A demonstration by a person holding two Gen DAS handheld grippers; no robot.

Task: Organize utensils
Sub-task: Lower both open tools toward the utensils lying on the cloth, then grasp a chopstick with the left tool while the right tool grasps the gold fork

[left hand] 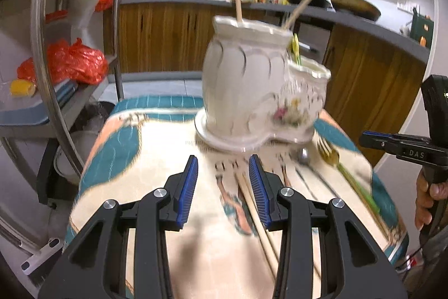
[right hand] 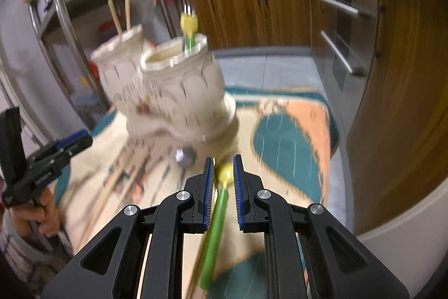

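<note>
The right gripper (right hand: 223, 181) stands with its blue fingers (right hand: 208, 195) narrowly apart around a green-handled fork (right hand: 215, 229) lying on the patterned counter (right hand: 282, 142). Ahead, blurred, a cream double-cup holder (right hand: 179, 91) carries chopsticks (right hand: 116, 16) and another green fork (right hand: 189, 30). The left gripper (right hand: 71, 142) shows at the left edge.

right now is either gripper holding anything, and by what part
The left gripper holds nothing. The green-handled fork lies between the right gripper pads at its yellow neck; blur hides whether they press on it.

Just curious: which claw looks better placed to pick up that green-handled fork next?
Probably the right claw: the green-handled fork already lies between its fingers. The left claw hangs over the chopsticks.
</note>
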